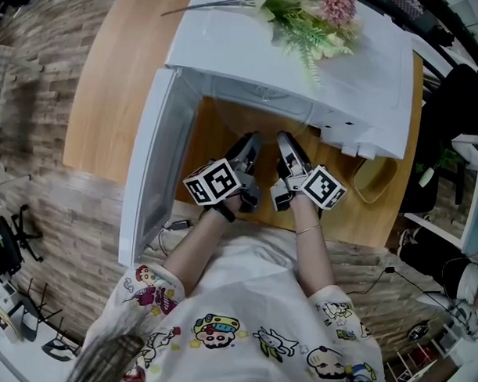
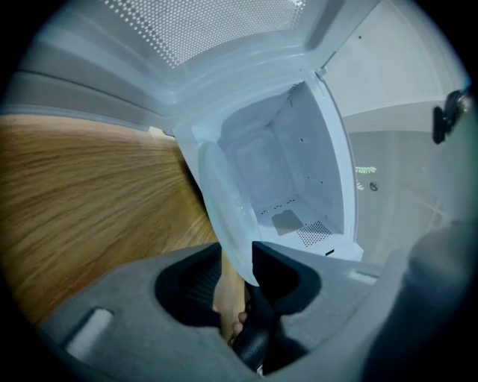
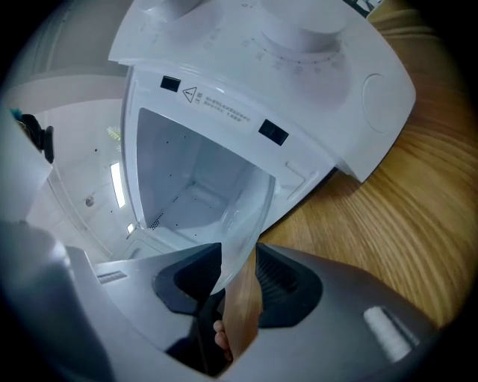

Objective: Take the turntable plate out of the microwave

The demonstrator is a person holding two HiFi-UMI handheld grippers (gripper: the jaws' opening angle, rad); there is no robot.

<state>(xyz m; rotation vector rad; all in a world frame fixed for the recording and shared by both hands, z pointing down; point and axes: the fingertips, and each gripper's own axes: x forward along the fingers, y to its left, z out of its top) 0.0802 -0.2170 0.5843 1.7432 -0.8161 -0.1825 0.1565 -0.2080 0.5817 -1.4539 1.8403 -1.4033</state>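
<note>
The white microwave (image 1: 306, 67) stands on the wooden table (image 1: 118, 72) with its door (image 1: 150, 160) swung out to the left. Both grippers reach into the space before its mouth: the left gripper (image 1: 251, 144) and the right gripper (image 1: 286, 141) lie side by side. The clear glass turntable plate (image 2: 224, 216) stands edge-on in the left gripper view, its rim between the open jaws of the left gripper (image 2: 237, 257), with a gap on one side. In the right gripper view the plate (image 3: 243, 224) likewise passes between the right gripper's (image 3: 237, 257) open jaws. The cavity (image 2: 276, 171) behind it looks bare.
Artificial flowers (image 1: 315, 20) lie on top of the microwave. A yellowish cable loop (image 1: 376, 179) sits at the table's right edge. The open door walls off the left side. The person's arms and patterned shirt fill the bottom of the head view.
</note>
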